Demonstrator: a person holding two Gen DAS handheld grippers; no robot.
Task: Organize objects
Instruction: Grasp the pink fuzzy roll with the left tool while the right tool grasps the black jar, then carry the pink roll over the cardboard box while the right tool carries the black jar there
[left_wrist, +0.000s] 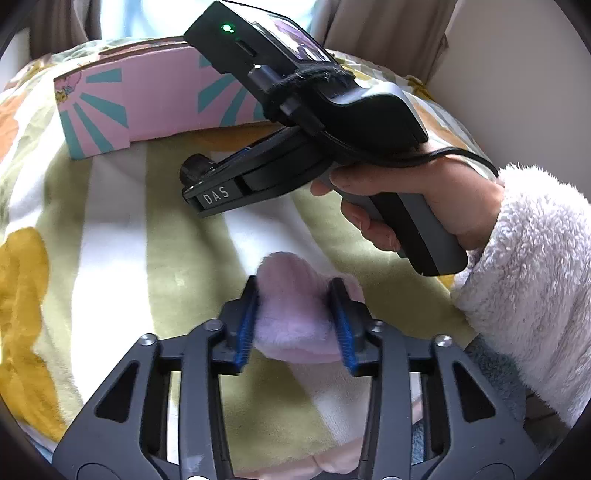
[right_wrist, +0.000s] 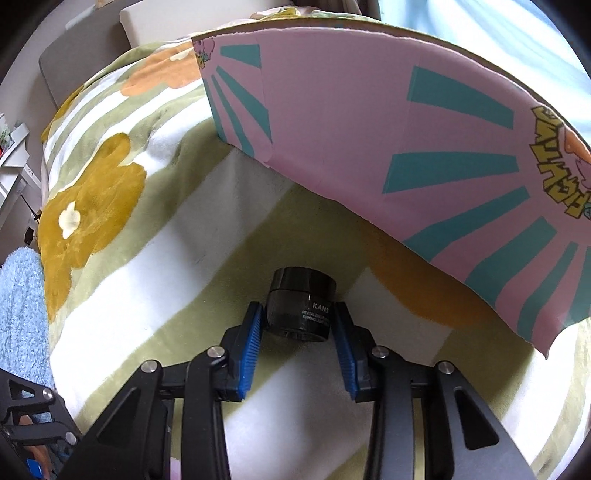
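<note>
Grip confirmed: right gripper (right_wrist: 298, 325) clamps rigid, slick black jar (right_wrist: 301, 308) at mid-wall, box (right_wrist: 369, 122) just ahead, while left gripper (left_wrist: 294, 314) squeezes soft, light pink plush (left_wrist: 295, 310) centrally, above bed blanket (left_wrist: 129, 229).

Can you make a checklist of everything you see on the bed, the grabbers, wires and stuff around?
Surface: flowered fleece blanket, striped green and white.
Job's things: black cream jar; pink plush toy; pink and teal cardboard box standing behind them.
Clutter: light blue fuzzy fabric at the edge.
Grippers: left hand-held gripper clamps the plush toy; right hand-held gripper clamps the jar.
Cables: black cable on the right hand-held gripper.
Surroundings: curtains behind.
</note>
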